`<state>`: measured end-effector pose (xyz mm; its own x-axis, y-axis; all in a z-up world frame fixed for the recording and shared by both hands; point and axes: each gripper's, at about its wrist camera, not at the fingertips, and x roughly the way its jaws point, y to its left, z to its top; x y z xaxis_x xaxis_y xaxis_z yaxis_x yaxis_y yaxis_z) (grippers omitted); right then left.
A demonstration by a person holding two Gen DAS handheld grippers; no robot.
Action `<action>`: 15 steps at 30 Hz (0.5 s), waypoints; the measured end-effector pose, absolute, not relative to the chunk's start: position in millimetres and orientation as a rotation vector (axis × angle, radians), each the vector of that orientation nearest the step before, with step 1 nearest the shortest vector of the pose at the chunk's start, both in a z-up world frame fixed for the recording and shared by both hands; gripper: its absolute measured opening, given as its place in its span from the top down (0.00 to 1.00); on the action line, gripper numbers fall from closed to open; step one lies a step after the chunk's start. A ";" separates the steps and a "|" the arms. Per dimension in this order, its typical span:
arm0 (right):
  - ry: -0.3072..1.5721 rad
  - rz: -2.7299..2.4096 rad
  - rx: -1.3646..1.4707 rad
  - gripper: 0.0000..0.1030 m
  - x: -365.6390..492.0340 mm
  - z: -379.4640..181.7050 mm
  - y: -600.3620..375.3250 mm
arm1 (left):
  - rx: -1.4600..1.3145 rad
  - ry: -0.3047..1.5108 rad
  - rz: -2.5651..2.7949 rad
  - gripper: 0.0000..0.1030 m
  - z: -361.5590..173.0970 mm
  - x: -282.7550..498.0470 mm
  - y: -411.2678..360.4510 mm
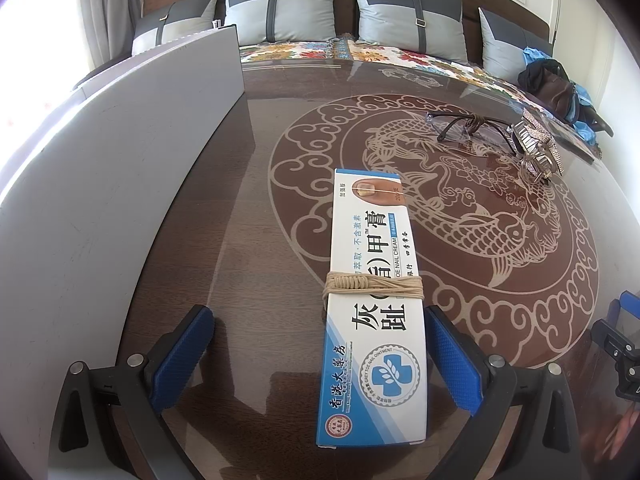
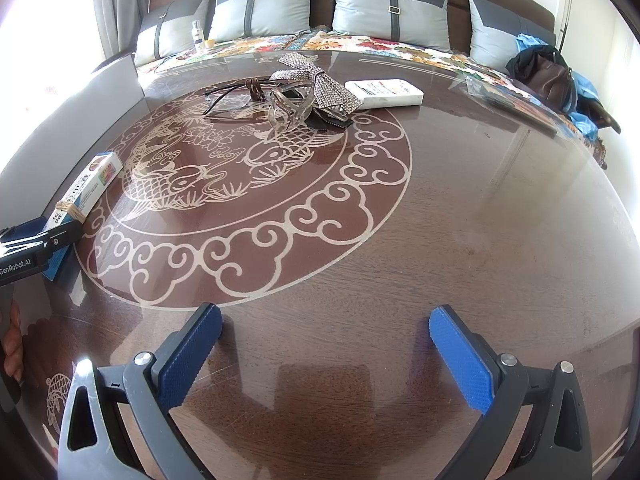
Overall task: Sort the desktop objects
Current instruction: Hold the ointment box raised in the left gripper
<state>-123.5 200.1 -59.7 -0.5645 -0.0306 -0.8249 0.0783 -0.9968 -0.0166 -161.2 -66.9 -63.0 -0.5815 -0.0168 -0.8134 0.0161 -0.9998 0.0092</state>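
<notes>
Remote (image 2: 385,92) (white) shows only from right wrist, beside hair clip (image 2: 290,110).

A dark wood desk (image 2: 460,208) carries a pale fish-and-cloud inlay (image 2: 248,184). Behind it, a sofa with a floral cover (image 2: 360,46) holds four grey cushions (image 2: 260,8). A dark bag (image 2: 548,74) lies at its right end, and a small bottle (image 2: 197,32) stands at its left.

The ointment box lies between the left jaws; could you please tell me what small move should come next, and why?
Probably close the left gripper on the ointment box: its jaws are open and straddle the box's near end, so a grasp looks ready.
</notes>
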 end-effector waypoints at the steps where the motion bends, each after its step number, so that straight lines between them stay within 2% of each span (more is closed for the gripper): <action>1: 0.079 -2.724 1.435 0.00 -123.5 -59.6 200.0 | 1.428 -0.001 -2.777 0.00 -63.1 -161.2 -66.9; 15: 0.074 -2.693 1.487 0.00 -130.3 -58.2 200.0 | 1.428 -0.001 -2.778 0.00 -63.3 -161.1 -66.9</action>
<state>-130.3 200.0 -58.2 -0.5314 -0.0336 -0.8464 0.0801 -0.9967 -0.0107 -161.1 -66.9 -63.3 -0.5818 -0.0164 -0.8132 0.0158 -0.9998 0.0088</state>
